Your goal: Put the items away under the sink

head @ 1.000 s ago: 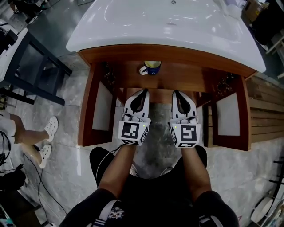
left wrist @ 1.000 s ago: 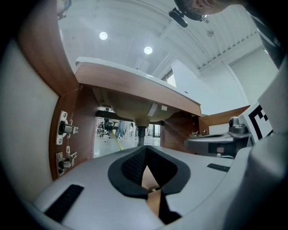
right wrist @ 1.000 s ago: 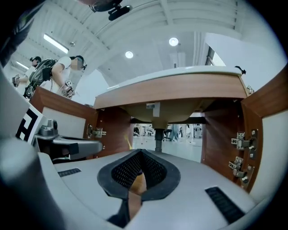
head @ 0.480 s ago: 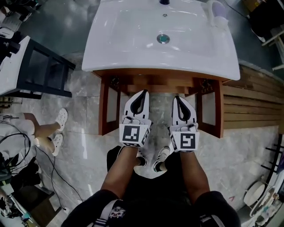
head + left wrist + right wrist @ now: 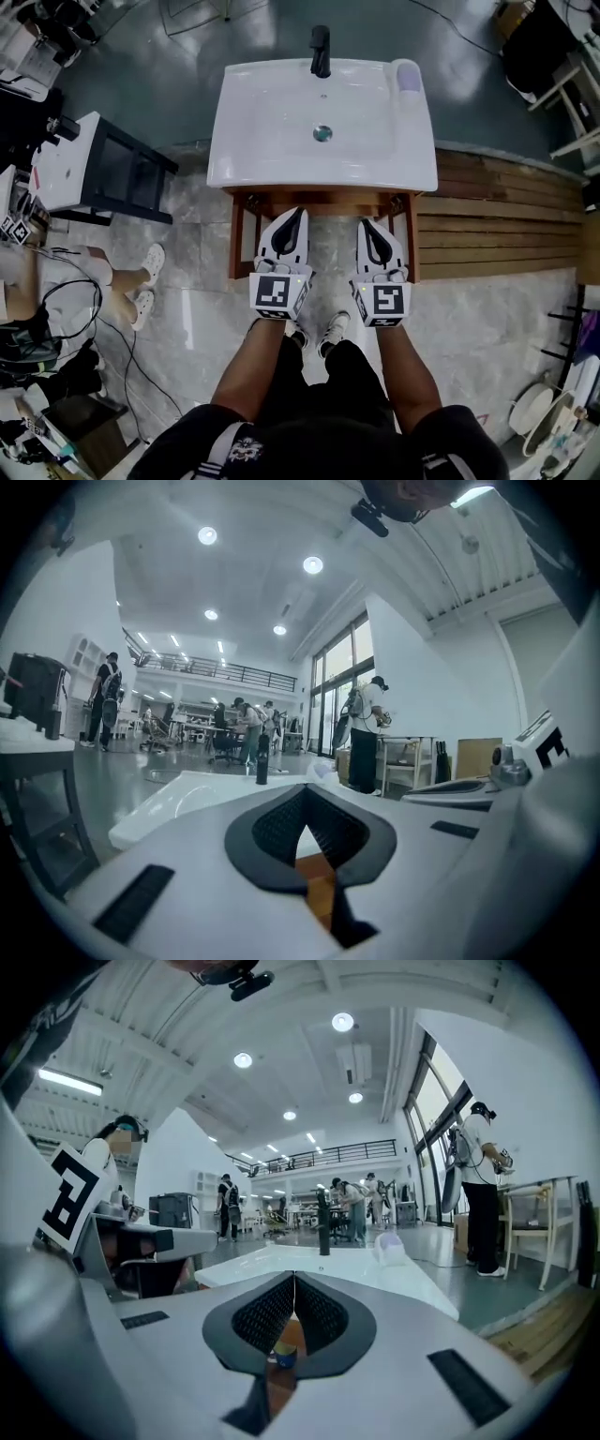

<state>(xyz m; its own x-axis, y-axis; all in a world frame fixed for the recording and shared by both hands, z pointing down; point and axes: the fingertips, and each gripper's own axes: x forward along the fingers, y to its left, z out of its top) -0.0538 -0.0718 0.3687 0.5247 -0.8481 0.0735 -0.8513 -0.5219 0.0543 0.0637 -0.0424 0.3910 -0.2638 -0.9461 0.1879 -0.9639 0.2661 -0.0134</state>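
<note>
A white sink with a black faucet tops a wooden cabinet whose two doors stand open. My left gripper and right gripper hover side by side at the sink's front edge, both shut and empty. In the left gripper view the jaws meet, with cabinet wood below them. Through the gap under the right gripper's shut jaws a blue and yellow mug shows inside the cabinet. In the head view the sink hides the mug.
A lavender cup sits on the sink's back right corner. A black-framed white table stands left, wooden slats right. Another person's feet and cables lie at the left. My own feet are just behind the grippers.
Both grippers rose together, still shut. The head view pulled up and back: the cabinet's inside and the mug dropped out of sight beneath the sink top.
</note>
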